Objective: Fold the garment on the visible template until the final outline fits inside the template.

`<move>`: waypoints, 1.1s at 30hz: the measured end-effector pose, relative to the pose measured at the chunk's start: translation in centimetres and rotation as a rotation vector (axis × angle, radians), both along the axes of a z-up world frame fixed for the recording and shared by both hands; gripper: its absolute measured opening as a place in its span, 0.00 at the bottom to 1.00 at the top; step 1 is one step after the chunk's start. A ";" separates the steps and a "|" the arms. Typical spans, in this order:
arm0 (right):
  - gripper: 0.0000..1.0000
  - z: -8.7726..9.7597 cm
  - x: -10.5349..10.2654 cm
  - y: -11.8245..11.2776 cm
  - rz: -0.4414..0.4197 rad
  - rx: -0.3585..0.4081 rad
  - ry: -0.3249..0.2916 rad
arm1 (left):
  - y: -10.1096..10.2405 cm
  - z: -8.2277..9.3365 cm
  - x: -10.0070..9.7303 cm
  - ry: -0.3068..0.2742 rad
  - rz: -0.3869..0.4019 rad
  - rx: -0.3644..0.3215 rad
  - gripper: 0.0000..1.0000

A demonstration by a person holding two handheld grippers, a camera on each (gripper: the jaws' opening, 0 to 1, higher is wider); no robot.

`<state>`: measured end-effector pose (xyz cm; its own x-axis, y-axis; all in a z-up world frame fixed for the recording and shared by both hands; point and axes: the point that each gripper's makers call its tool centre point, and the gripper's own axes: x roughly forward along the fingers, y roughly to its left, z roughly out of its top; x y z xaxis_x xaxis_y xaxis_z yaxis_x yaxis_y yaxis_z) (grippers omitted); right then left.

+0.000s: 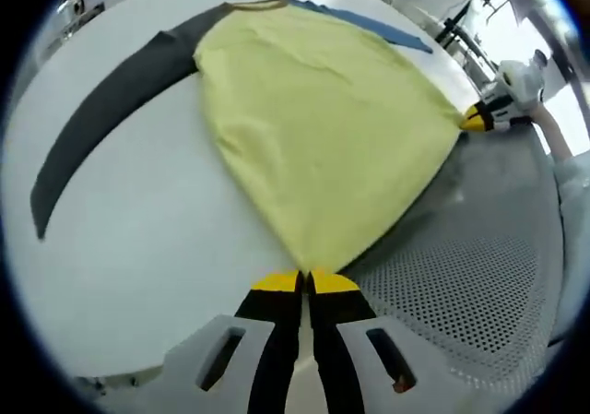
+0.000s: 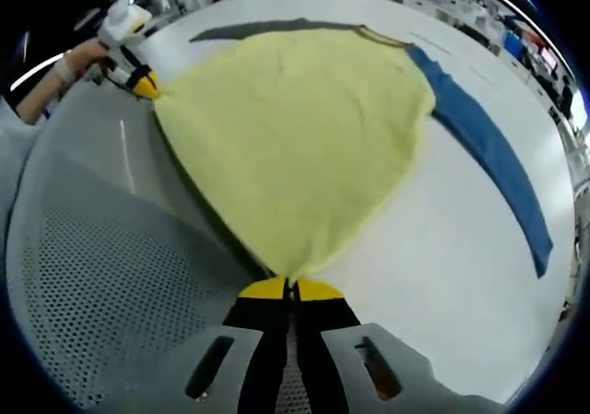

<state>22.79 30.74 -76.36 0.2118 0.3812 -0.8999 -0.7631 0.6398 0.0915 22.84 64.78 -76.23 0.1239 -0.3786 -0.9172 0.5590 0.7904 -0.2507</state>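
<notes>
Both tongs clamped on shirt hem

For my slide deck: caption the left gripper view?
Left gripper shut on yellow shirt hem; right gripper grips the other corner.

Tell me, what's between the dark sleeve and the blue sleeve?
The garment's yellow body lies between the dark sleeve and the blue sleeve, clearest in the left gripper view.
</notes>
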 end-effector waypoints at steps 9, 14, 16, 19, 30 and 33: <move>0.02 -0.3 -0.1 -0.1 0.006 -0.010 0.014 | 0.1 -0.2 -0.1 0.022 0.006 0.004 0.00; 0.02 -0.5 0.0 -0.1 0.003 -0.011 0.017 | 0.1 -0.2 0.0 0.031 0.014 0.000 0.00; 0.02 -0.5 0.0 -0.2 0.002 -0.012 0.017 | 0.1 -0.2 0.0 0.035 0.018 0.000 0.00; 0.02 -0.4 0.1 -0.2 -0.004 -0.010 0.015 | 0.0 -0.2 -0.1 0.036 0.011 0.005 0.00; 0.04 -0.1 -0.1 -0.1 0.015 -0.005 0.004 | -0.1 0.1 -0.3 0.044 -0.040 0.023 0.01; 0.05 -0.1 -0.3 -0.1 0.022 -0.009 0.003 | -0.1 0.4 -0.2 0.036 -0.036 0.019 0.02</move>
<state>22.50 30.63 -76.46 0.2003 0.3779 -0.9039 -0.7769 0.6233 0.0884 22.59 64.68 -75.80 0.0774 -0.3650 -0.9278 0.5781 0.7746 -0.2565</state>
